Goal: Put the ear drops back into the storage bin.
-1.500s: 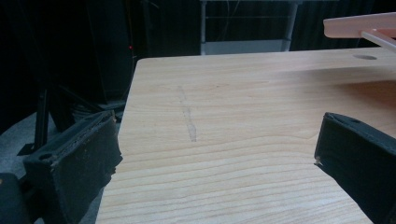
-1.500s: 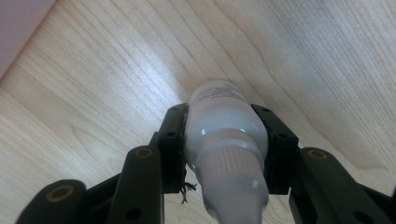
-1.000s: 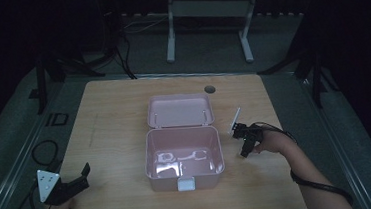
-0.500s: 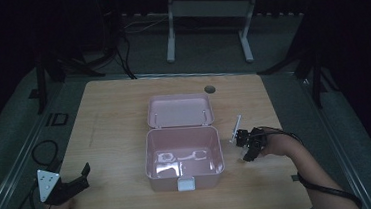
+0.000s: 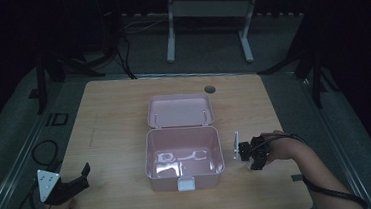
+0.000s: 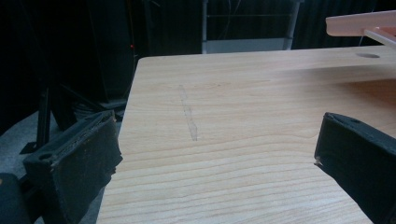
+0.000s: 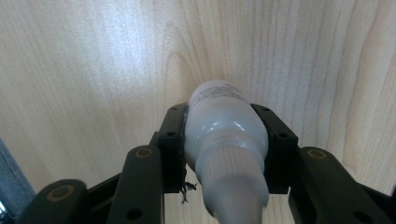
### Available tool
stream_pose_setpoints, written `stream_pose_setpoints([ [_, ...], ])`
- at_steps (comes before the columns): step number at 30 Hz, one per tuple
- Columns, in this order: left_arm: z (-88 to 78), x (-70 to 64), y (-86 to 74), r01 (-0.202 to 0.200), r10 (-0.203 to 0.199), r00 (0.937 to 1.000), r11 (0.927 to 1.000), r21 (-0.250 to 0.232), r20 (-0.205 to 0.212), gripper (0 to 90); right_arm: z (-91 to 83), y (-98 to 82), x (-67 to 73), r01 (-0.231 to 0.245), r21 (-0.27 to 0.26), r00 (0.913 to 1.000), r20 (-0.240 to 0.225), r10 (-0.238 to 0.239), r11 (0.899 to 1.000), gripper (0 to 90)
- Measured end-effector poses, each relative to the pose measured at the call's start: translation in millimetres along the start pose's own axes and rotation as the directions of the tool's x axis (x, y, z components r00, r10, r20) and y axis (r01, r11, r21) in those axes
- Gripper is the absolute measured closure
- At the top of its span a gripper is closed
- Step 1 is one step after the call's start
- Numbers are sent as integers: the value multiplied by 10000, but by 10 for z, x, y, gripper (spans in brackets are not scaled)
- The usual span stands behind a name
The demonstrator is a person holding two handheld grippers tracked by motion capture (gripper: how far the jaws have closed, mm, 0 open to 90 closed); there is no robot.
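A white plastic bottle (image 7: 219,116) with a ribbed neck and cap is clamped at its shoulder between my right gripper's (image 7: 226,128) black jaws, just above the wooden tabletop. In the high view the right gripper (image 5: 252,153) hangs just right of the open pink box (image 5: 150,162), whose lid (image 5: 179,111) lies back flat. Pale, shiny items (image 5: 180,156) rest on the box's floor. My left gripper (image 5: 77,182) hovers near the table's front left corner, and its jaws (image 6: 215,140) stand wide apart with only bare wood between them.
The wooden table (image 5: 114,120) has a round cable hole (image 5: 209,89) behind the box. A faint pencil-like mark (image 6: 189,116) runs along the wood ahead of the left gripper. Cables (image 5: 41,151) lie on the floor left of the table, and dark stands rise behind it.
My right gripper has moved toward the table's front edge and slightly right, carrying the bottle. The left gripper has stayed put.
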State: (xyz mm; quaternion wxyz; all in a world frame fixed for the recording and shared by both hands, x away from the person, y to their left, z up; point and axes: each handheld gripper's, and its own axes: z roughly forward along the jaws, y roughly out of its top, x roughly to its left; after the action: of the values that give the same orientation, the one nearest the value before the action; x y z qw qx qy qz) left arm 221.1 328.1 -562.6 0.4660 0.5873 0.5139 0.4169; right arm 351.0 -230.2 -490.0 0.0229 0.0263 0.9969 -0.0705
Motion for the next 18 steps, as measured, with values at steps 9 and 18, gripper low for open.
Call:
stream_pose_setpoints([
  [9, 1, 2, 1, 38, -38, 10000, 10000, 14, -7, 4, -74, 35, 103, 914, 82, 9951, 361, -916, 9958, 596],
  [18, 1, 2, 0, 27, -27, 10000, 10000, 9, -14, 4, -195, 60, 143, 835, 72, 9965, 34, -835, 9965, 596],
])
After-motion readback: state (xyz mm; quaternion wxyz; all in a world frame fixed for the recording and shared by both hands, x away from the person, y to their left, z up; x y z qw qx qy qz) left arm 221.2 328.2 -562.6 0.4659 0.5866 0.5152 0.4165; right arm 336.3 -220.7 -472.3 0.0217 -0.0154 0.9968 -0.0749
